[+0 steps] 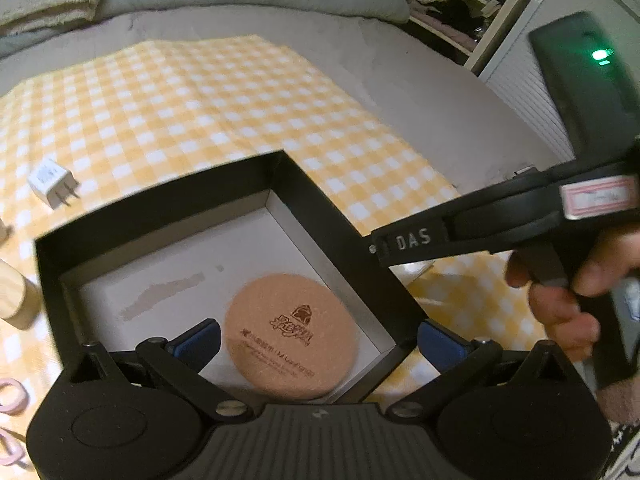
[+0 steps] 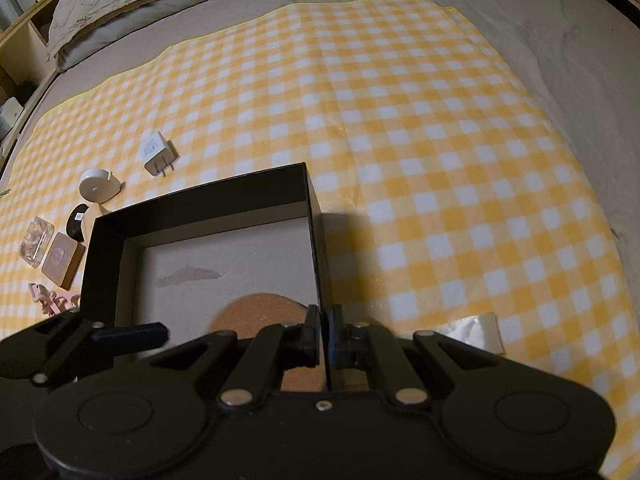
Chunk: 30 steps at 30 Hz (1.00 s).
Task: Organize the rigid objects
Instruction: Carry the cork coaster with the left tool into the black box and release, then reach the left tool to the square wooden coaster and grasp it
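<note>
Plainly, what the next pick turns on is that everything still loose lies off the box's left wall, on the left claw's side.

The black box (image 2: 200, 216) sits open on the yellow checked cloth (image 2: 440, 160) spread over the bed, and the cork coaster (image 1: 290, 336) already lies flat on its pale floor, toward the near right corner. The right claw (image 2: 325, 336) is pressed together on the box's right wall, one pad inside and one outside, pinning the box at about six o'clock in the right wrist view. In my judgement it is serving as an anchor and is not free to fetch anything.

The left claw (image 1: 320, 338) hangs spread and empty over the box's near edge, with one blue pad above the box floor just left of the coaster and the other outside the near right corner.

From that claw, the white charger (image 1: 54, 184) lies at about ten o'clock on the cloth, well apart from the box, on its side with its prongs pointing toward the box. The right wrist view shows the rest at roughly nine to ten o'clock of the box: a round white tape measure (image 2: 96, 186), a small black piece (image 2: 77, 220), a clear case (image 2: 37, 242), a pink-topped block (image 2: 62, 260).

So the left claw is the nearer one, and I would expect it to swing left across the box wall.
</note>
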### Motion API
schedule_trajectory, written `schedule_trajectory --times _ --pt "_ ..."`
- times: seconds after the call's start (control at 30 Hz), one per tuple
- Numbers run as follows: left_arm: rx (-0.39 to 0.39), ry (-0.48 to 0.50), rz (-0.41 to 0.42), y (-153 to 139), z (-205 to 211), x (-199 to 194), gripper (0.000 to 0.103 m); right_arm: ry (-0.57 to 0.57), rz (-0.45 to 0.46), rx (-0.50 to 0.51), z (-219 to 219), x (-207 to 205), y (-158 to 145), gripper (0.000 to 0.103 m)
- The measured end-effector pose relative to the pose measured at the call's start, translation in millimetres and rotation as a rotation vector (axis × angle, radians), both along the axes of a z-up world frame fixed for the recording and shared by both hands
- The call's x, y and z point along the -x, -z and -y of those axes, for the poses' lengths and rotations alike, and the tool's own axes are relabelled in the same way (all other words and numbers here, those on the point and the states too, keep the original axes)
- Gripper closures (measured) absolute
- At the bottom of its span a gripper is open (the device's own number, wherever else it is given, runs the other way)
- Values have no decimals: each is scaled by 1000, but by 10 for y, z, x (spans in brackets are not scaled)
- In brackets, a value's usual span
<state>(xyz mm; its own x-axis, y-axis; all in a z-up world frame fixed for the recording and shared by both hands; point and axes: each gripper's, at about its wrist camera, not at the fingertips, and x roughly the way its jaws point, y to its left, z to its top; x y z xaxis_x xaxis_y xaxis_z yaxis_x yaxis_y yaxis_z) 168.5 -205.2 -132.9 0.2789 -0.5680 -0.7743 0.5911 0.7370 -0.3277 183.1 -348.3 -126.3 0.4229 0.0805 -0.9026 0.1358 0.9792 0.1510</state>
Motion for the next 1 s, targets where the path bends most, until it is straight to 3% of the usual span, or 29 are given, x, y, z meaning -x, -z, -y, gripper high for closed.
schedule_trajectory --times 0.27,0.6,0.83,1.0 --pt "-10 -13 134 -373 -290 127 0 13 -2 -1 -1 4 -2 98" --pt "-28 -153 285 -768 -860 -12 0 1 3 29 -31 15 -4 99" --pt "-96 -289 356 -842 -1263 -255 0 11 0 30 -10 0 -5 99" --pt "-144 -355 362 -766 -1519 -470 0 4 2 28 11 -2 -4 99"
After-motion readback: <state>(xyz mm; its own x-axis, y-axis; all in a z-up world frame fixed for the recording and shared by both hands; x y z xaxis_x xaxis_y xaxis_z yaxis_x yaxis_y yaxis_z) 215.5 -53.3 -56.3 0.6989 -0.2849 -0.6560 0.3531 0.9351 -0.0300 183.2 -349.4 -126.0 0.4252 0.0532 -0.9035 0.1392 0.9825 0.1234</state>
